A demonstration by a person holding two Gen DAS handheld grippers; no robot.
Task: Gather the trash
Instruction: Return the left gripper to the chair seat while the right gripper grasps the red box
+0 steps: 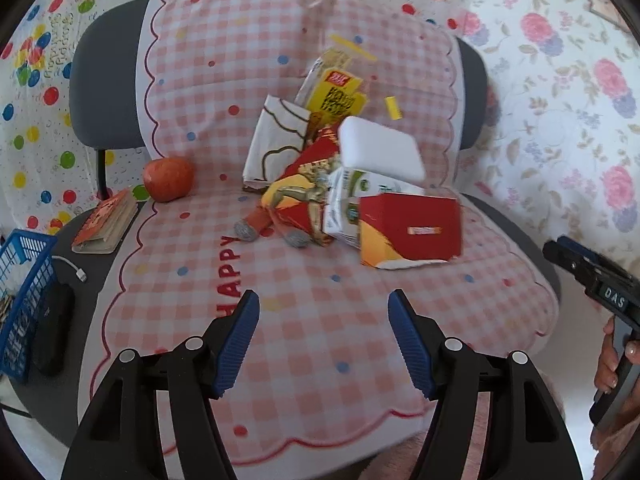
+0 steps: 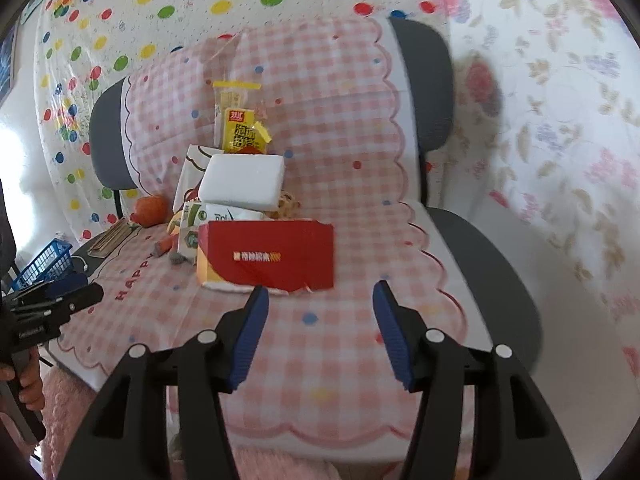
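A pile of trash lies on a chair seat covered by a pink checked cloth (image 1: pixel 304 320). It holds a torn red box (image 1: pixel 412 228) (image 2: pixel 272 254), a white foam block (image 1: pixel 380 152) (image 2: pixel 242 182), a green-and-white carton (image 1: pixel 352 200) (image 2: pixel 200 216), a yellow snack wrapper (image 1: pixel 334 94) (image 2: pixel 240 130), a white paper bag (image 1: pixel 276 140) and a red-yellow wrapper (image 1: pixel 300 196). My left gripper (image 1: pixel 323 308) is open and empty, in front of the pile. My right gripper (image 2: pixel 318 300) is open and empty, just in front of the red box.
An orange fruit (image 1: pixel 168 178) (image 2: pixel 151 209), a small book (image 1: pixel 106 222) and a sock toy (image 1: pixel 272 232) lie on the chair. A blue basket (image 1: pixel 22 280) (image 2: pixel 46 262) and a white cable (image 1: pixel 74 266) are at the left. Patterned sheets hang behind.
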